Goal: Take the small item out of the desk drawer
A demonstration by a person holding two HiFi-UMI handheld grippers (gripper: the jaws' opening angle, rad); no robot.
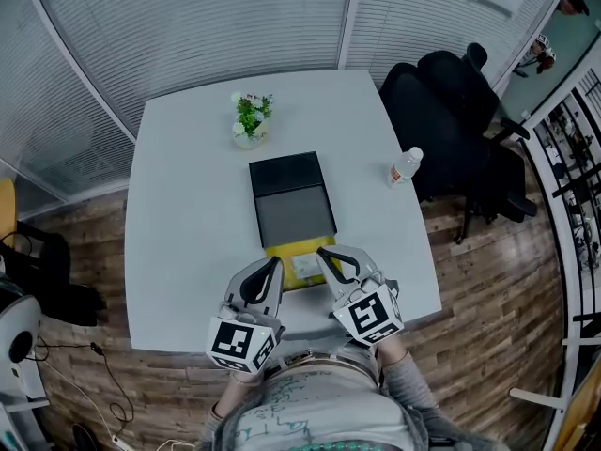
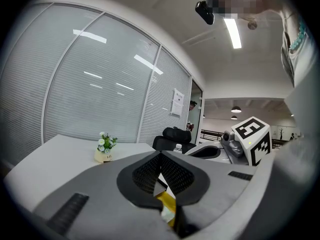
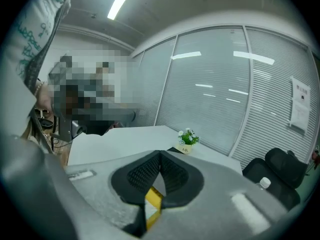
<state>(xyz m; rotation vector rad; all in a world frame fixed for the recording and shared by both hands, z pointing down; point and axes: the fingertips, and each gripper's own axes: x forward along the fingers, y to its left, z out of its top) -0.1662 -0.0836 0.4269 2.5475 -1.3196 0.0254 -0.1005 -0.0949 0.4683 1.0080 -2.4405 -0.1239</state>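
A black and grey desk drawer unit (image 1: 292, 198) lies in the middle of the white table (image 1: 178, 233). Its yellow drawer (image 1: 299, 245) is pulled out toward me, and a small pale item (image 1: 306, 266) lies inside. My left gripper (image 1: 277, 262) is shut and empty at the drawer's left edge. Just as empty and shut, my right gripper (image 1: 321, 252) hovers at the drawer's right side, over the item. In the left gripper view the closed jaws (image 2: 160, 156) show the yellow drawer (image 2: 167, 201) below them. The right gripper view shows its closed jaws (image 3: 160, 156) above the yellow drawer (image 3: 152, 198).
A small potted plant (image 1: 251, 120) stands behind the unit. A water bottle (image 1: 405, 166) stands near the table's right edge, with a black office chair (image 1: 460, 111) beyond it. Glass walls with blinds enclose the back. Cables lie on the wooden floor at the left.
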